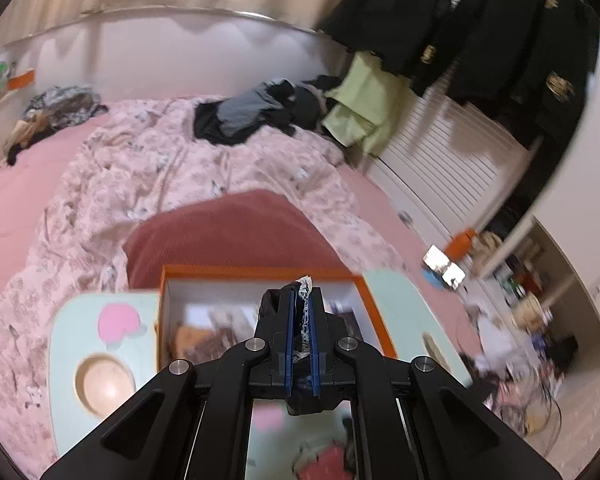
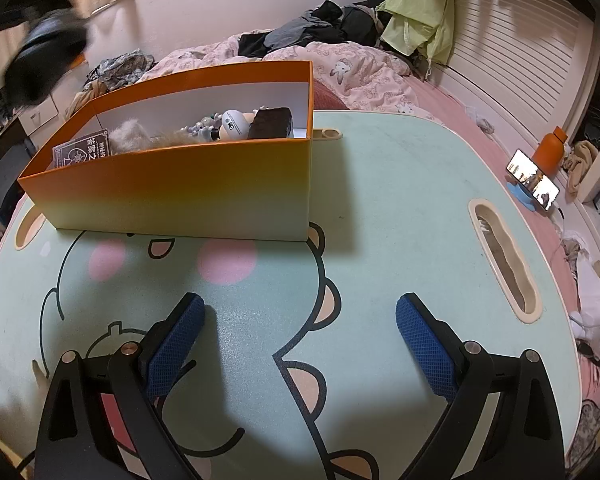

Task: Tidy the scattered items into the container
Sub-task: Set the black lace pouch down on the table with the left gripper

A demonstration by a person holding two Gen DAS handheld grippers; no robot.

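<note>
My left gripper (image 1: 301,300) is squeezed tight on a small lacy thing (image 1: 303,312). It looks like thin cloth or paper with a white and dark pattern, and I cannot tell just what it is. The top of it sticks out past the blue pads (image 1: 290,336). I hold it over the orange box (image 1: 364,292), which is blurry in the left camera.

My right gripper (image 2: 300,312) is wide open with nothing in it. It hangs over the little green table (image 2: 380,200), which has a cartoon animal drawn on it.

The orange box (image 2: 172,188) sits on the table, toward the back and left in the right camera. Inside it I see a white round toy (image 2: 236,124), a dark block (image 2: 270,122), some fluffy stuff (image 2: 128,136) and a dark card (image 2: 82,150).

The table sits on a pink bed (image 1: 28,200). A phone (image 2: 534,180) and an orange bottle (image 2: 550,152) stand far off to the right.
</note>
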